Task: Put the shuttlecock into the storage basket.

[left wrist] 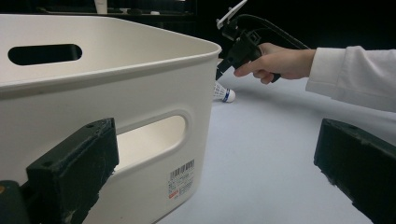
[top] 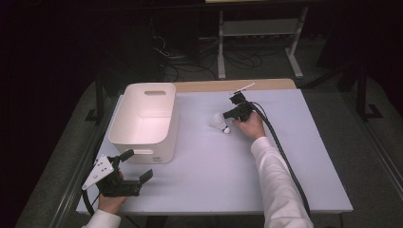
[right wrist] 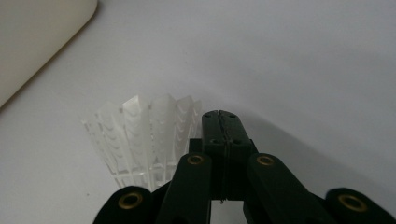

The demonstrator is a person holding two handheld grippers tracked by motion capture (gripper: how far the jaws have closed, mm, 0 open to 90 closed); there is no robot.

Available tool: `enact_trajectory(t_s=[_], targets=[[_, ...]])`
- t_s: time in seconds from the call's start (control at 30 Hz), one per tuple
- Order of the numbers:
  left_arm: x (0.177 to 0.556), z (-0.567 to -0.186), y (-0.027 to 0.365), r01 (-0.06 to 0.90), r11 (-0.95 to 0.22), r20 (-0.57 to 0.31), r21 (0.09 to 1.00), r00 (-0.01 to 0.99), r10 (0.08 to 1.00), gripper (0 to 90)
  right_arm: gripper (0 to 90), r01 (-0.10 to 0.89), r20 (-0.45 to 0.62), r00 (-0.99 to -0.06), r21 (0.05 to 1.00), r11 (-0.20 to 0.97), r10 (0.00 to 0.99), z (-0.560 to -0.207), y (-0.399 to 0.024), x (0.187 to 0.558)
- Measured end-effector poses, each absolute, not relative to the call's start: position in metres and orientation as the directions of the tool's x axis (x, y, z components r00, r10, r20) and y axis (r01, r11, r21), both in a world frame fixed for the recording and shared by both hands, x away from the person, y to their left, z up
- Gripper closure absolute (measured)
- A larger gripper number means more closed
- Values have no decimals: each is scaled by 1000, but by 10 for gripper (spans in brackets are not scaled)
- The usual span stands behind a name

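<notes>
A white plastic shuttlecock (top: 219,123) lies on its side on the pale table (top: 214,180), right of a white bin (top: 164,118). My right gripper (top: 232,114) hangs just above and behind it, jaws pressed together. In the right gripper view the shut jaw tips (right wrist: 219,116) sit beside the shuttlecock's skirt (right wrist: 140,135), with nothing visible between them. My left gripper (top: 136,165) rests open at the table's front left, in front of the bin's near wall (left wrist: 140,84). The left gripper view also shows the shuttlecock (left wrist: 223,92) and the right gripper (left wrist: 233,51) past the bin's corner.
The bin (right wrist: 37,42) has handle slots and a barcode label (left wrist: 182,179) on its near wall. A cable (top: 280,156) trails from the right gripper along the sleeve. A white shelf frame (top: 259,33) stands on the floor beyond the table.
</notes>
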State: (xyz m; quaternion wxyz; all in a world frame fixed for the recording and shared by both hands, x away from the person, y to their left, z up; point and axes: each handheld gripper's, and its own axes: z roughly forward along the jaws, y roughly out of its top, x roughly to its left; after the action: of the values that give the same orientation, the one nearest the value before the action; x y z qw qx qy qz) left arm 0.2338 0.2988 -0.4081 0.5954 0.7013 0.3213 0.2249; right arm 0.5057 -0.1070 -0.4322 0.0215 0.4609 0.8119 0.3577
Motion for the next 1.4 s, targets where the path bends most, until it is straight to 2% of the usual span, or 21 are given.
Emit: enact_trajectory(t_s=[0.9,1.17,1.3,1.4], targets=[[234,-409,298,186,-80,-72,979,690,720,0,864,636,205,-666,658,403,717,-393,-106,487],[234,-409,298,188,-82,-71,979,689,721,0,825,620,183,-683,658,428,707,-386,-105,481],[234,-409,299,186,-85,-68,979,690,720,0,765,628,182,-676,649,429,715,-386,-102,479],[234,-409,299,189,-83,-71,979,690,721,0,615,627,174,-681,641,443,711,-387,-100,478]])
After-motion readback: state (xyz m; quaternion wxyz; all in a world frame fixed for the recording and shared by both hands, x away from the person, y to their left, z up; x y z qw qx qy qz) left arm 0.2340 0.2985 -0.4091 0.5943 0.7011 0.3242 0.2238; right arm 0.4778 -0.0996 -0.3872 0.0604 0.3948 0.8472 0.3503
